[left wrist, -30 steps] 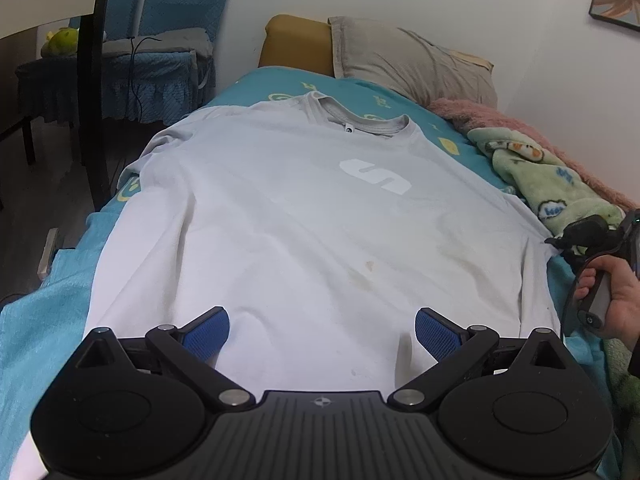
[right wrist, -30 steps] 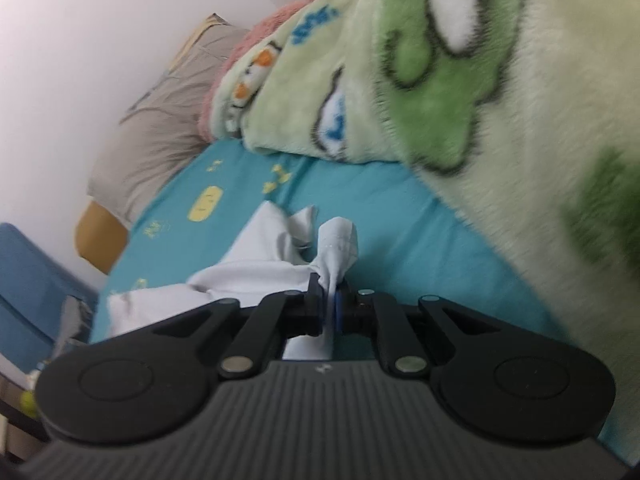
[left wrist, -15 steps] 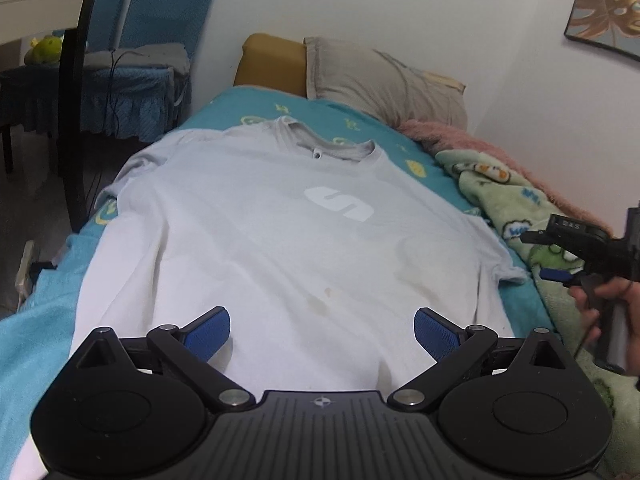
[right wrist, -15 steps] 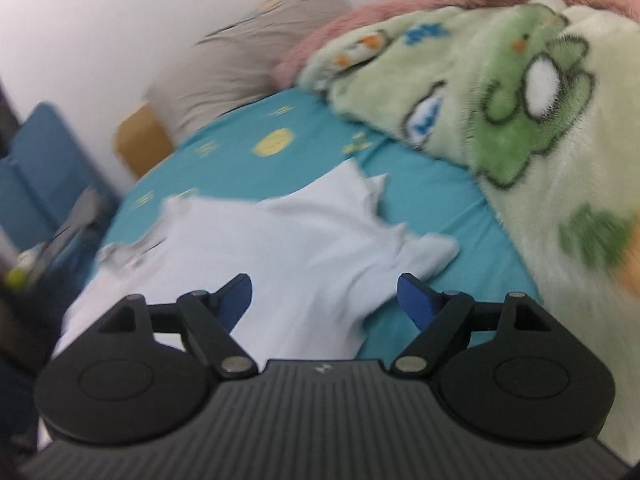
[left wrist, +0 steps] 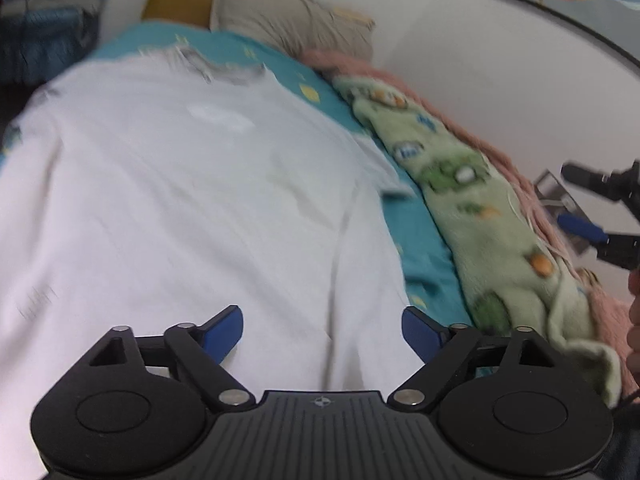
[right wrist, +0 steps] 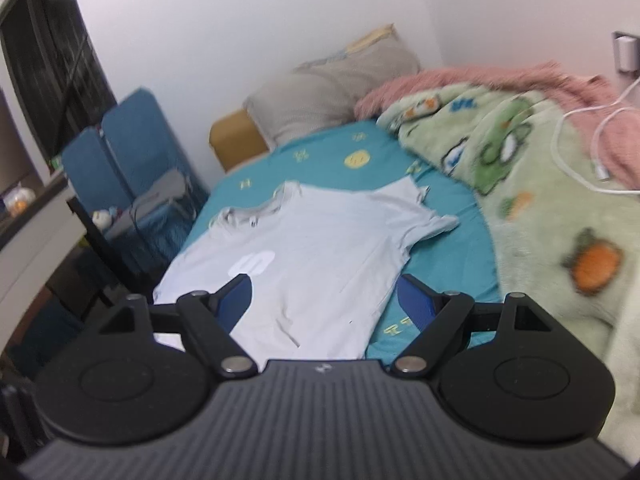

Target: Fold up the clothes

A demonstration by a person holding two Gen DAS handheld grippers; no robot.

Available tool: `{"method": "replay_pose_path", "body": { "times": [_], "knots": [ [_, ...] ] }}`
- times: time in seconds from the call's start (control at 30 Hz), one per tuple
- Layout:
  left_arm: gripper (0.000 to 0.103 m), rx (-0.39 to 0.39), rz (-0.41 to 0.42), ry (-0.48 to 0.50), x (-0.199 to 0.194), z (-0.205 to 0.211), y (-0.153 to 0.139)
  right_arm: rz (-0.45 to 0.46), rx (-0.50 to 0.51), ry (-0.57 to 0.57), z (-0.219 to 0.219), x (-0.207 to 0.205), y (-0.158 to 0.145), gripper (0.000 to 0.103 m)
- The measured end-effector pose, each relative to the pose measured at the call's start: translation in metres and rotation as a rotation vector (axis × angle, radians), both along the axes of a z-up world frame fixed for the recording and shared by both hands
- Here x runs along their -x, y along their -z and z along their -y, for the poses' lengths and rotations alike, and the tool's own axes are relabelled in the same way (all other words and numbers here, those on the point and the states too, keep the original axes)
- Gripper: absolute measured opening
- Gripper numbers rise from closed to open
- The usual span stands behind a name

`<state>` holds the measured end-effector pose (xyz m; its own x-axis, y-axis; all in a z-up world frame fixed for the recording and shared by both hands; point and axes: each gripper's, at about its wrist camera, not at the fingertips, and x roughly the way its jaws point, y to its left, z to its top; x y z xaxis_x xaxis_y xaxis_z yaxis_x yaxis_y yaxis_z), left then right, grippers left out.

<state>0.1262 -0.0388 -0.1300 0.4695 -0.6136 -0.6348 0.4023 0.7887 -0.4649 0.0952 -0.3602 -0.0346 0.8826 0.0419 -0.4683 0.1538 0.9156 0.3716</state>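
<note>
A white T-shirt (left wrist: 180, 200) (right wrist: 320, 256) lies spread flat, front up, on the teal bedsheet (right wrist: 448, 256), collar toward the pillows. Its right sleeve (right wrist: 432, 220) lies loose near the blanket. My left gripper (left wrist: 322, 330) hovers open over the shirt's lower hem, nothing between its blue pads. My right gripper (right wrist: 325, 300) is open and raised above the shirt's lower right side, holding nothing. The left wrist view also catches the right gripper (left wrist: 592, 208) at the far right edge, with a hand (left wrist: 634, 320) below it.
A green cartoon-print blanket (right wrist: 540, 200) and a pink fuzzy blanket (right wrist: 480, 80) are bunched along the bed's right side, with a white cable (right wrist: 592, 148) on top. Grey pillow (right wrist: 328, 92) at the head. Blue chairs (right wrist: 132, 152) and a dark table stand left of the bed.
My right gripper let go of the shirt's right sleeve, opened, and pulled up and back. The left gripper stayed open and swung rightward over the hem.
</note>
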Motion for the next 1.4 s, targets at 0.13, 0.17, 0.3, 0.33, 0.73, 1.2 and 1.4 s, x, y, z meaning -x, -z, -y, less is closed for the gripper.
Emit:
{"method": "replay_pose_path", "body": {
  "times": [0.13,0.17,0.3,0.33,0.73,1.2,1.4],
  "knots": [
    [0.069,-0.044,-0.078,0.078,0.009,0.021,0.017,0.032,0.005,0.001,-0.001,0.011,-0.002,0.082],
    [0.064,-0.053,-0.084,0.085,0.011,0.023,0.019,0.033,0.012,-0.006,-0.001,0.011,-0.002,0.082],
    [0.016,-0.098,-0.073,0.138,0.017,0.036,0.023,0.013,0.009,-0.021,0.003,0.008,0.003,0.082],
    [0.008,-0.110,-0.063,0.141,0.019,0.037,0.021,0.007,-0.002,-0.019,0.006,0.008,0.005,0.082],
    [0.001,-0.072,0.056,0.383,0.059,0.133,-0.030,0.062,-0.148,0.150,0.054,0.017,0.016,0.082],
    [0.060,-0.111,-0.038,0.365,0.050,0.174,0.013,0.059,-0.169,0.157,0.067,0.013,0.022,0.082],
    [0.082,-0.141,0.062,0.274,0.041,0.138,-0.022,0.052,-0.226,0.111,0.068,0.008,0.026,0.082]
  ]
}}
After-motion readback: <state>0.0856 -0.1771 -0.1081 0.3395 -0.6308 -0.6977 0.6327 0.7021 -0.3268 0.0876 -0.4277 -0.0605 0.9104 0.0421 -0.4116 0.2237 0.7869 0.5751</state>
